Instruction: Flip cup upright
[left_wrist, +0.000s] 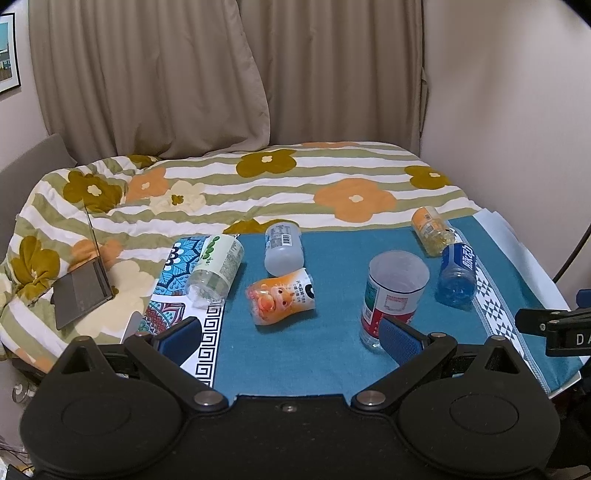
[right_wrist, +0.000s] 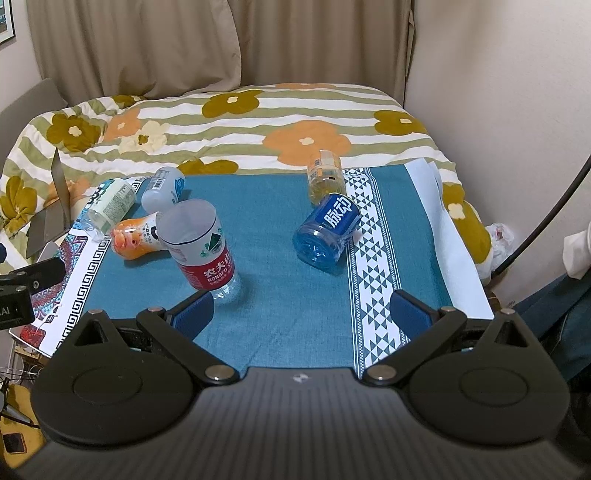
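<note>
Several cups cut from plastic bottles sit on a teal cloth (left_wrist: 325, 362). A red-labelled cup (left_wrist: 391, 299) (right_wrist: 207, 251) stands upright with its mouth up. An orange cartoon cup (left_wrist: 280, 301) (right_wrist: 135, 240), a green-labelled cup (left_wrist: 216, 271) (right_wrist: 110, 206), a grey-white cup (left_wrist: 283, 248) (right_wrist: 164, 188), a blue cup (left_wrist: 457, 275) (right_wrist: 327, 230) and a yellow-orange cup (left_wrist: 431, 230) (right_wrist: 325, 175) lie on their sides. My left gripper (left_wrist: 291, 338) is open and empty, its right pad just in front of the red cup. My right gripper (right_wrist: 301, 314) is open and empty, near the cloth's front edge.
The cloth lies over a patterned mat (left_wrist: 192, 332) and a white sheet (right_wrist: 443, 221) on a flowered bed quilt (left_wrist: 221, 192). An open laptop (left_wrist: 83, 288) rests on the quilt at left. Curtains and a wall stand behind. A black cable (right_wrist: 546, 221) hangs at right.
</note>
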